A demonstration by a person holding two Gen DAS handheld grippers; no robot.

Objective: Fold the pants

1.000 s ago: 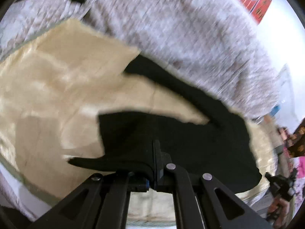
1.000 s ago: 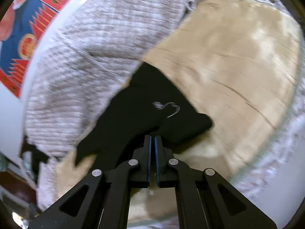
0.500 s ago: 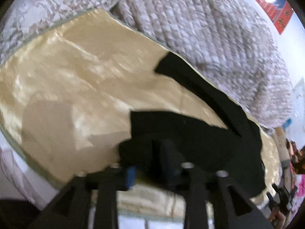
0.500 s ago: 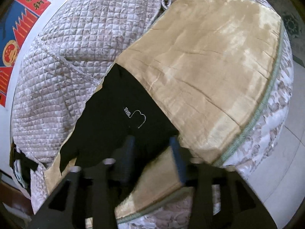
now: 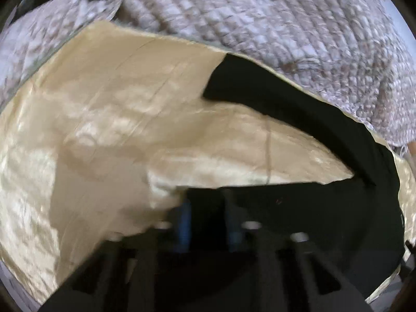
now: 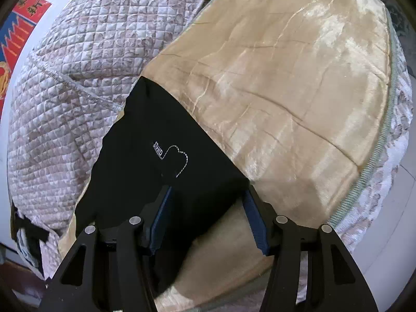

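Pants (image 6: 156,161), black, lie spread on the golden satin cover (image 6: 299,91) of the bed, and I see them from both wrist views. Their upper part sits near the bed's near edge, with a small stitched logo (image 6: 171,156) facing up. One leg (image 5: 273,98) runs along the far edge of the cover, right against the quilted grey blanket (image 5: 260,13); the other leg's end lies at the near edge under my left tool.

My right hand-held gripper (image 6: 208,215) stands about half open, its blue pads either side of the cloth edge and not pressing on it.

My left hand-held gripper (image 5: 208,218) is blurred in its view; its jaws are closing, nearly together, and black cloth seems to sit between the pads, though I cannot say for sure that it is pinched.

A red and blue poster (image 6: 18,33) hangs on the wall beyond the blanket.
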